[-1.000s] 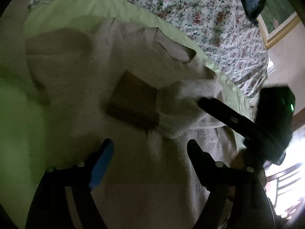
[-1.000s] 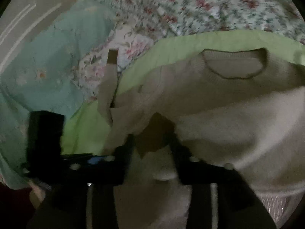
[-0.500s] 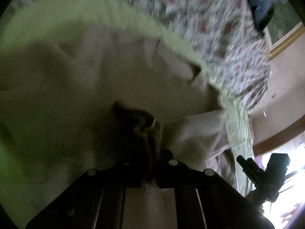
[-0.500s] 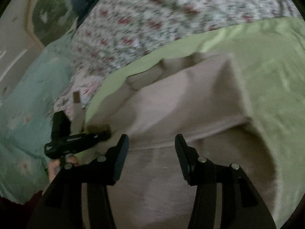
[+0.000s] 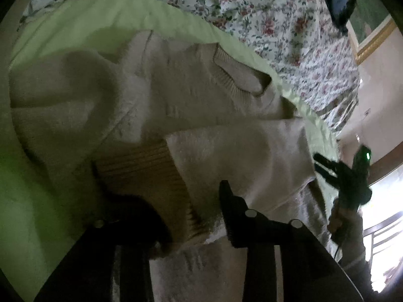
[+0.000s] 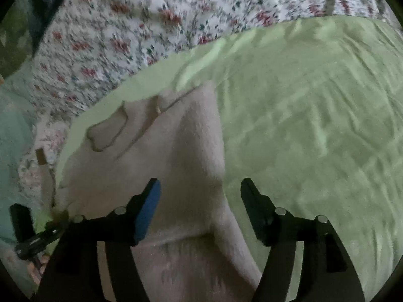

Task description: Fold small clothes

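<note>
Left tool (image 5: 199, 209): jaws opening, brown ribbed cuff (image 5: 143, 173) of the folded-in sleeve lying between them. Right tool (image 6: 200, 198): jaws opening, wide apart, gripping nothing, above the sweater's edge. Cream sweater (image 5: 176, 95): spread on green sheet (image 6: 302, 125) over floral bedspread (image 5: 277, 12).

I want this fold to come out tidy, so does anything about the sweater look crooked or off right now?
Yes. The sweater lies rumpled on the green sheet, and the sleeve folded across it runs at a slant. Its brown ribbed cuff sits bunched between the opening jaws of the left gripper.
</note>
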`<state>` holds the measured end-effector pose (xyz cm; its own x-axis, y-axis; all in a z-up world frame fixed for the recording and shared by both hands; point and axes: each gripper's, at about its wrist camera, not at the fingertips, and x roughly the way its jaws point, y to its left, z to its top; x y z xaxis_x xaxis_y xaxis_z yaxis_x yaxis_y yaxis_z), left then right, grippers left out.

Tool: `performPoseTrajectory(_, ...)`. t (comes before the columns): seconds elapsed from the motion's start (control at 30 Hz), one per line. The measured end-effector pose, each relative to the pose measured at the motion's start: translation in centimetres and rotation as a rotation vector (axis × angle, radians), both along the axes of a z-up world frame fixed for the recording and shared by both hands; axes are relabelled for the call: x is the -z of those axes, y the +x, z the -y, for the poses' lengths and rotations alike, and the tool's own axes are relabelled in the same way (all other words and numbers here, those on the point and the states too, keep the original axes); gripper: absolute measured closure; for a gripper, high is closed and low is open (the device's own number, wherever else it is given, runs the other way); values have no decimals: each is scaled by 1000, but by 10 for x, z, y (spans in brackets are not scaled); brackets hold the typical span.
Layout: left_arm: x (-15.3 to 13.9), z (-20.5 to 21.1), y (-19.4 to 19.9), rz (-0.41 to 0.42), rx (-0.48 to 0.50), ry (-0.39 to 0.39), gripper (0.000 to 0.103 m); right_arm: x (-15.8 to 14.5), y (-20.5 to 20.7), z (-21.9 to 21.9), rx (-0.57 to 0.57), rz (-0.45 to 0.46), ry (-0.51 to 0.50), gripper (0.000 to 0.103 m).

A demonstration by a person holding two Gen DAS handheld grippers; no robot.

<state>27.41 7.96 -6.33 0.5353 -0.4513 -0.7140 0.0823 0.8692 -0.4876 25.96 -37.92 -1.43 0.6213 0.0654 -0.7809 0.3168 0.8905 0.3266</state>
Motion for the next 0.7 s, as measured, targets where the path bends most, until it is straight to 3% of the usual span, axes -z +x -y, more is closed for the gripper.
performPoseTrajectory(0.03, 1, 1, 1, -1, -6, 17, 80, 7, 12, 1, 0, -31, -6, 35)
performPoseTrajectory(0.07, 3, 0, 1, -6, -14, 30, 96, 12, 19, 2, -3, -47, 3, 35)
performPoseTrajectory(0.2, 9, -9, 3, -23, -37, -23, 98, 27, 38, 8, -20, -58, 63, 37)
performPoseTrajectory(0.23, 5, -5, 1, -10, -36, -11, 98, 26, 39, 7, -40, -52, 57, 76)
performPoseTrajectory(0.27, -1, -1, -2, 12, -23, 2, 98, 24, 38, 7, -51, -59, 45, 94)
performPoseTrajectory(0.43, -17, 25, -7, 83, 40, 60, 98, -6, 13, 20, 32, 41, -55, 94)
performPoseTrajectory(0.6, 0, 21, 4, 36, 28, 62, 98, 16, 23, 21, 46, -78, -123, 91)
performPoseTrajectory(0.7, 2, 16, 3, 43, 29, 54, 98, -4, 7, 8, 106, -27, -199, 87)
